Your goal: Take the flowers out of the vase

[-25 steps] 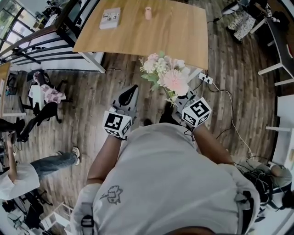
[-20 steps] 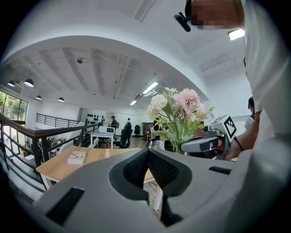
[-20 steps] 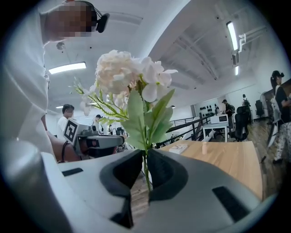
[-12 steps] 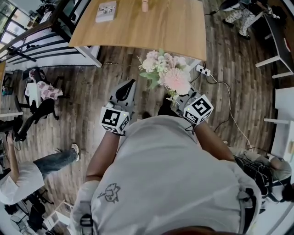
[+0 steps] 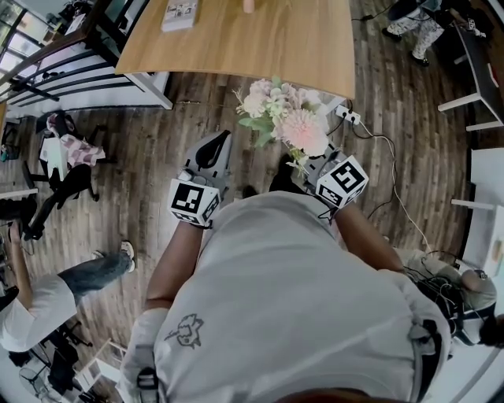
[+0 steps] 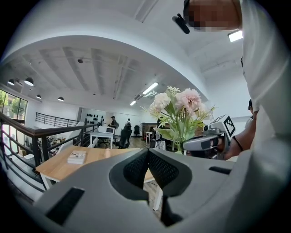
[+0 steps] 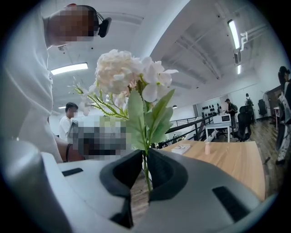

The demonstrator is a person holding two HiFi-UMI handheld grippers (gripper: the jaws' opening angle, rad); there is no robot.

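Observation:
A bunch of pink and white flowers (image 5: 287,118) with green leaves stands up from my right gripper (image 5: 309,164), which is shut on its thin green stems (image 7: 145,169). The blooms (image 7: 132,75) rise above the jaws, over the wooden floor and short of the table. A small pink vase (image 7: 208,148) stands far off on the wooden table (image 5: 260,47), cut by the top edge in the head view. My left gripper (image 5: 216,148) is held level to the left of the flowers, shut with nothing in it (image 6: 148,152). From it the flowers (image 6: 179,107) and the right gripper (image 6: 204,143) show to the right.
A book (image 5: 179,14) lies on the table's left part. A power strip with a cable (image 5: 350,116) lies on the floor by the table's near right corner. A black railing (image 5: 55,75) runs at the left. A person (image 5: 47,291) stands at lower left.
The table and vase have slid toward the top edge of the head view. Both grippers keep their pose, and the flowers stay gripped in the right one.

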